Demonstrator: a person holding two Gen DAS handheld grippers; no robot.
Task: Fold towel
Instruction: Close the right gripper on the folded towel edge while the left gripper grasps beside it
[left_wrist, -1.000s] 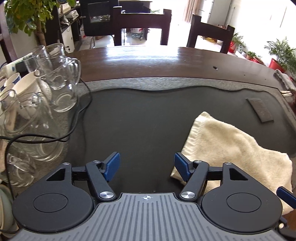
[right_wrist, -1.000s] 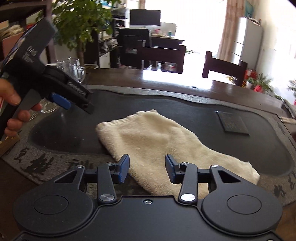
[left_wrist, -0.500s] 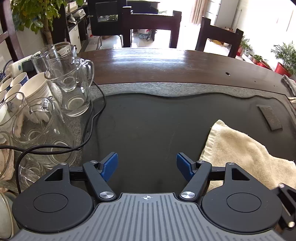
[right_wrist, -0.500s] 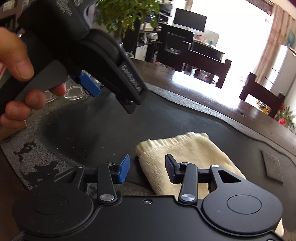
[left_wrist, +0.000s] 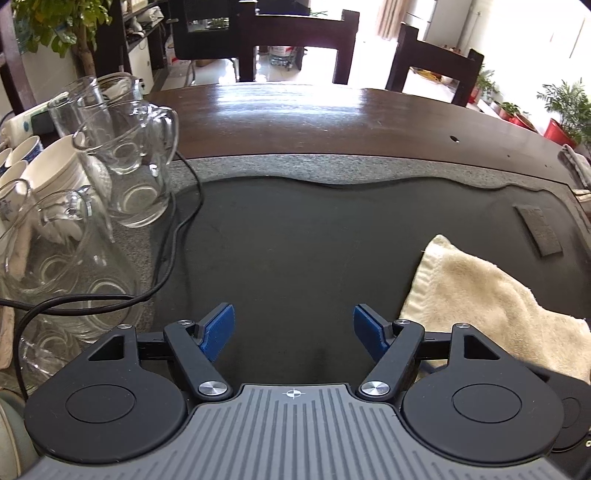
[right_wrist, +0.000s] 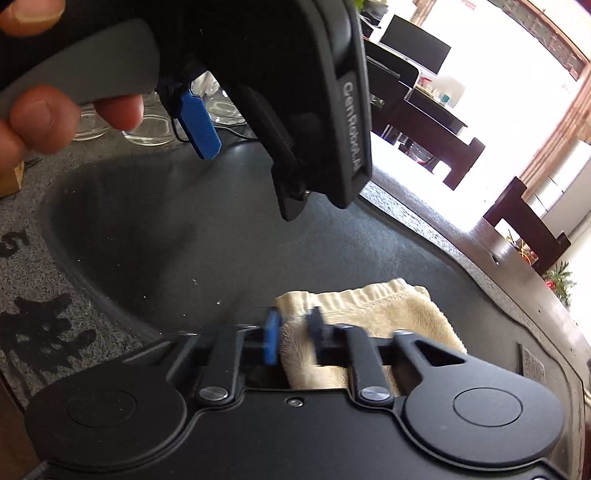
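Note:
A cream towel (left_wrist: 491, 306) lies folded on the dark mat (left_wrist: 295, 240), at the right in the left wrist view. My left gripper (left_wrist: 293, 328) is open and empty over bare mat, left of the towel. In the right wrist view my right gripper (right_wrist: 293, 334) has its jaws narrowed on the near left corner of the towel (right_wrist: 369, 310). The left gripper (right_wrist: 295, 110) hangs large above the mat in that view, held by a hand.
Glass pitchers (left_wrist: 140, 162) and stacked white bowls (left_wrist: 55, 166) crowd the left edge, with a black cable (left_wrist: 173, 236) trailing onto the mat. A small dark pad (left_wrist: 539, 229) lies at the far right. Wooden chairs (left_wrist: 295, 37) stand behind the table (left_wrist: 332, 122).
My right gripper has moved down to the towel's corner and its jaws have closed in on it. My left gripper has shifted left, away from the towel.

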